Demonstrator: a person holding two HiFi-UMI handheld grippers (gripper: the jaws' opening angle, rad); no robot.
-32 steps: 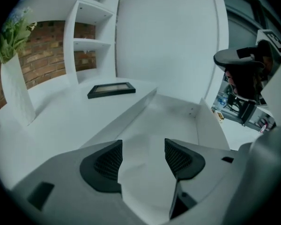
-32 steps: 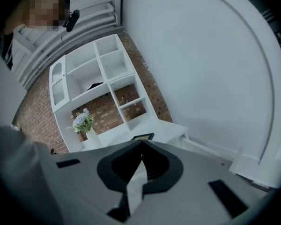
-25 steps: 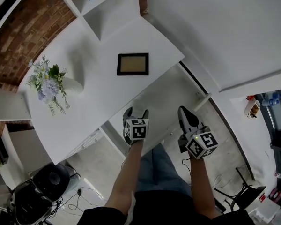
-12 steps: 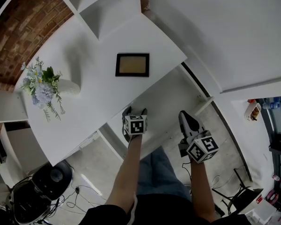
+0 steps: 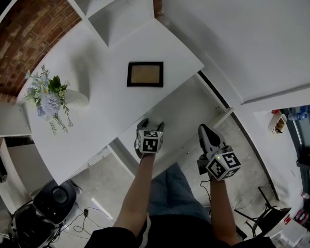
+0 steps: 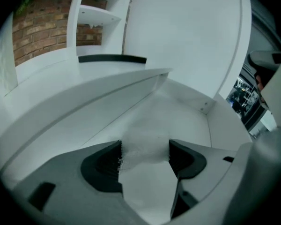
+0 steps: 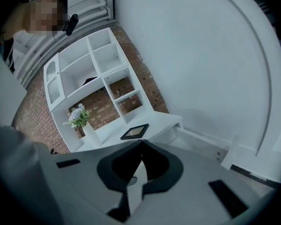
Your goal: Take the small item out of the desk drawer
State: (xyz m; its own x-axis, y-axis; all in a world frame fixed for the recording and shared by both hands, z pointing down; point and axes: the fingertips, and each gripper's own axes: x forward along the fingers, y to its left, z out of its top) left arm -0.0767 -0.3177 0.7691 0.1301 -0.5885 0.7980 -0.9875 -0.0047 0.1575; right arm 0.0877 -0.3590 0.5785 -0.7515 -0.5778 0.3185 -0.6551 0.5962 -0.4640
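Closing the left gripper on a small frayed white cloth inside the already open drawer at lower centre, right gripper clenched empty; yet to lift it out.

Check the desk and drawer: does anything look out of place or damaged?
The frame lies flat on the desk instead of standing. At the drawer, the cloth between the left gripper's closing jaws has a frayed edge. Nothing is spilled.
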